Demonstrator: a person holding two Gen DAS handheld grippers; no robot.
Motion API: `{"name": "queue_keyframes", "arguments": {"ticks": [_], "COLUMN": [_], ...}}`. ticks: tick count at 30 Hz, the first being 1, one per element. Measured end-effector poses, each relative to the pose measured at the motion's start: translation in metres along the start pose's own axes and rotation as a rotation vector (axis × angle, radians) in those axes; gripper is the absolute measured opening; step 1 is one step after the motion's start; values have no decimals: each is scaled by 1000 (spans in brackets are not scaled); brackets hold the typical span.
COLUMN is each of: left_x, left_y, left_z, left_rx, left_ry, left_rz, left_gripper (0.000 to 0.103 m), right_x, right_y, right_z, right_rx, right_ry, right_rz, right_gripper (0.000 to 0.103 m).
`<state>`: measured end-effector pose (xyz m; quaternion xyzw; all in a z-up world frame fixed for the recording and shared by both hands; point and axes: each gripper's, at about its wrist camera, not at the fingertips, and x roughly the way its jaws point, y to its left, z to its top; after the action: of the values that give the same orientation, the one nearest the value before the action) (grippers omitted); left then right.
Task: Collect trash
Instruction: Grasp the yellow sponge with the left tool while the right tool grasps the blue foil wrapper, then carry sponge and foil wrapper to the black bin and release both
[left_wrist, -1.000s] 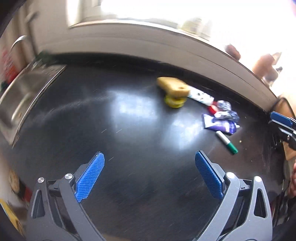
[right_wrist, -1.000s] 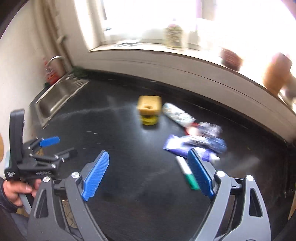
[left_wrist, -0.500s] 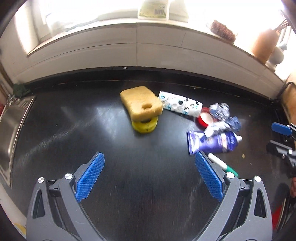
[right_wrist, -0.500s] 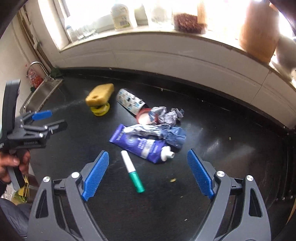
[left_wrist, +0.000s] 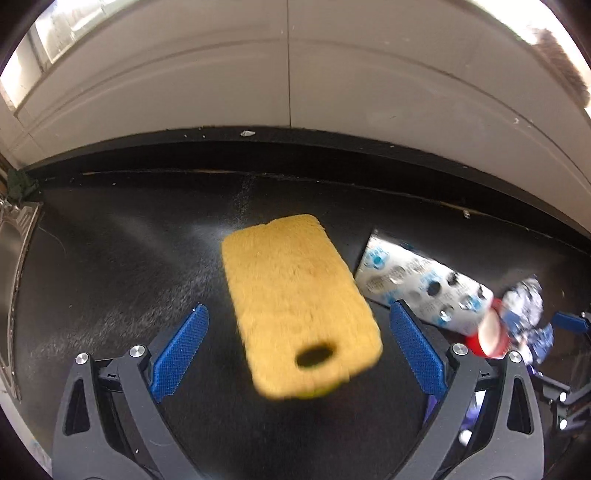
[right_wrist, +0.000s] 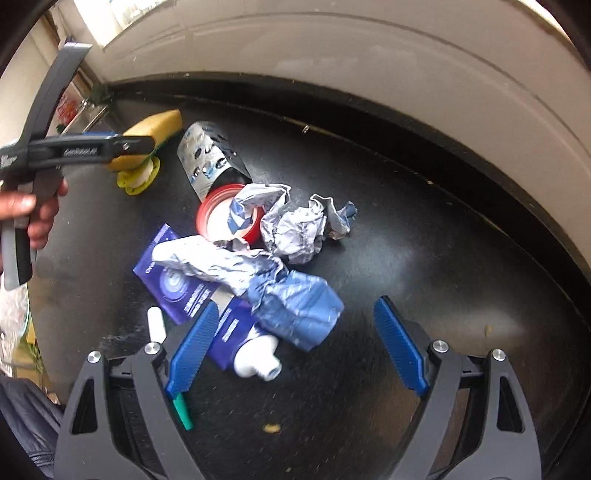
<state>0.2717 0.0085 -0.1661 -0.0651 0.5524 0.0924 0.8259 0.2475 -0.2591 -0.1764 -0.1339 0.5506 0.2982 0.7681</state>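
A yellow sponge (left_wrist: 295, 299) with a hole lies on a yellow holder on the black counter. My left gripper (left_wrist: 299, 350) is open, its blue pads either side of the sponge's near end, not touching. A silver wrapper (left_wrist: 417, 284) and a red lid (left_wrist: 487, 336) lie to its right. In the right wrist view a pile lies ahead: crumpled foil paper (right_wrist: 295, 225), a blue crumpled wrapper (right_wrist: 295, 302), a purple tube (right_wrist: 184, 291), the red lid (right_wrist: 210, 218), and a white-green marker (right_wrist: 157, 328). My right gripper (right_wrist: 295, 347) is open over the tube's cap end.
A steel sink (left_wrist: 14, 266) sits at the counter's left end. A white tiled wall (left_wrist: 288, 74) rises behind the counter. The left gripper (right_wrist: 74, 151) and the hand holding it show in the right wrist view beside the sponge (right_wrist: 159, 125).
Both grippers have moved forward and down toward the counter. The left one has closed in on the sponge, the right one on the trash pile. Both stay open.
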Motion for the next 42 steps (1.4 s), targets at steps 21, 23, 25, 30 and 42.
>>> {"name": "queue_keyframes", "arguments": {"ticks": [21, 23, 25, 30, 42], "left_x": [-73, -88, -102, -129, -177], "left_y": [-8, -6, -7, 5, 68], "left_z": [-5, -17, -32, -70, -141], "left_rx": [26, 31, 40, 53, -55], "left_ry": [-140, -151, -161, -170, -211], "left_rz": [-45, -53, -57, -69, -31], "left_gripper": [59, 59, 59, 59, 59], "right_x": [-52, -64, -74, -94, -108], "right_y": [14, 22, 30, 50, 137], "right_z": [-15, -23, -30, -49, -38], "right_rx": [49, 59, 66, 64, -57], "right_ry": [-111, -129, -141, -163, -189], "right_rz": [9, 1, 1, -21, 22], "right_gripper": [26, 26, 26, 26, 26]}}
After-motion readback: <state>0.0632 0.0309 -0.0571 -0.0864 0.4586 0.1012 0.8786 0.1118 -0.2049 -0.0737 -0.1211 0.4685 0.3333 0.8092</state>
